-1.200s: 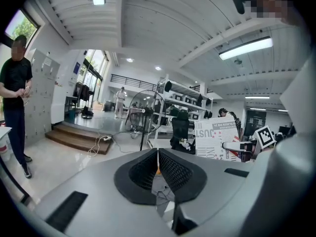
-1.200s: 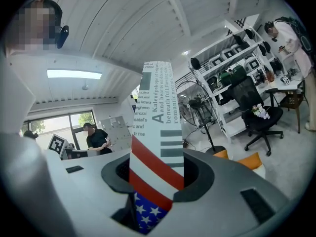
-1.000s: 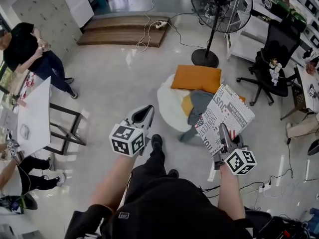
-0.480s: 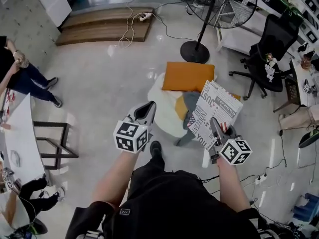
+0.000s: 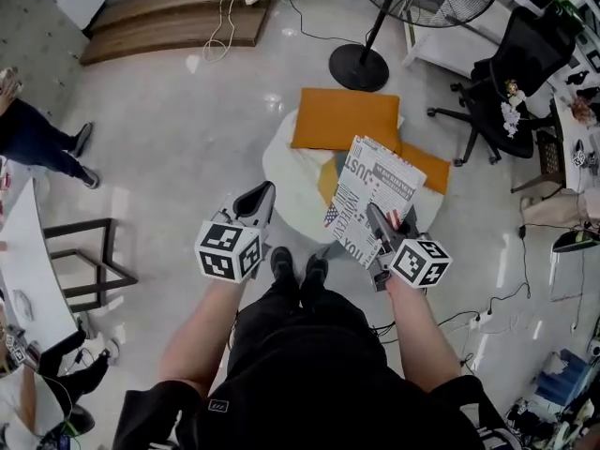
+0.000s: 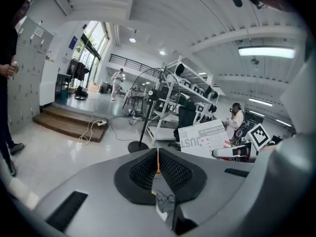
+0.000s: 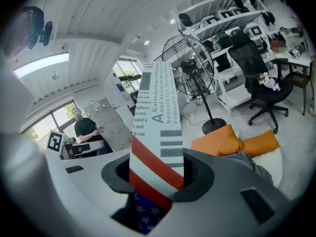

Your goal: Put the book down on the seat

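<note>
The book, white with black lettering and a stars-and-stripes corner, is clamped at its near edge by my right gripper and held above the seat. In the right gripper view its spine stands upright between the jaws. The seat is a round white cushion on the floor with an orange pillow, a second orange pillow and grey cloth on it. My left gripper hovers left of the seat, its jaws pressed together with nothing between them; its own view shows the pads meeting.
A standing fan is just behind the seat, a black office chair at the right. Wooden steps lie at the back left, a table at the left. Cables run across the floor. A person's legs show at far left.
I have stepped closer to the seat; it has come nearer in view. The book has moved with the right gripper over the cushion. Both grippers keep their jaw states.
</note>
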### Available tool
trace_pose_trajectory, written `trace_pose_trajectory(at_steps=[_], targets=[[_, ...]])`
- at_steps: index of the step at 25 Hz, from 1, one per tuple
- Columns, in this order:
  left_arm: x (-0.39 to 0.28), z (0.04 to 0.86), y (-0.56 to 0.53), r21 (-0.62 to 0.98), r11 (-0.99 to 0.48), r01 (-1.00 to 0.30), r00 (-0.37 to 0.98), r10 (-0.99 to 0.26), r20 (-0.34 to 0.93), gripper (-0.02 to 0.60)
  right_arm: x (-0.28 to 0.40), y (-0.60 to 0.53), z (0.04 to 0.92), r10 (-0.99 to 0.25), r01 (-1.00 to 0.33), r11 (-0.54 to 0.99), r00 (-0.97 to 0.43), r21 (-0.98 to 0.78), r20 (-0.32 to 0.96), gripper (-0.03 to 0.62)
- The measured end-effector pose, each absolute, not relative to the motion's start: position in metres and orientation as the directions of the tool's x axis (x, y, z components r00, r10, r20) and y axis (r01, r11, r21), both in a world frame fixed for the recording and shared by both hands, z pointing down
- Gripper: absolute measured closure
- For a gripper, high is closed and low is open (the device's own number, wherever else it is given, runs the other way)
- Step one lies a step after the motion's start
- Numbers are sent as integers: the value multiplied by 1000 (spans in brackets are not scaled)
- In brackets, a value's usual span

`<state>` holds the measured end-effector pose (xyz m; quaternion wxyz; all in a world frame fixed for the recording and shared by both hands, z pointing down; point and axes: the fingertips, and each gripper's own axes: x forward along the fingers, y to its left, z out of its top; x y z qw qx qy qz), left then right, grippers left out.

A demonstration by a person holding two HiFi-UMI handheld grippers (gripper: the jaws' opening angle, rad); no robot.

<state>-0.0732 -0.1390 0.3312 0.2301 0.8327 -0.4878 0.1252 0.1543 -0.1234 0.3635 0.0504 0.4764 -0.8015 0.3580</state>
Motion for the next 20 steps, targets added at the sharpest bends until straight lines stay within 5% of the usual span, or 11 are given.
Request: trace_pose_trajectory(at_steps=[20], targets=[[-51, 508, -245, 325, -348, -879, 474, -710, 521, 571, 130, -238, 586, -526, -777, 228, -605, -587, 597, 425]])
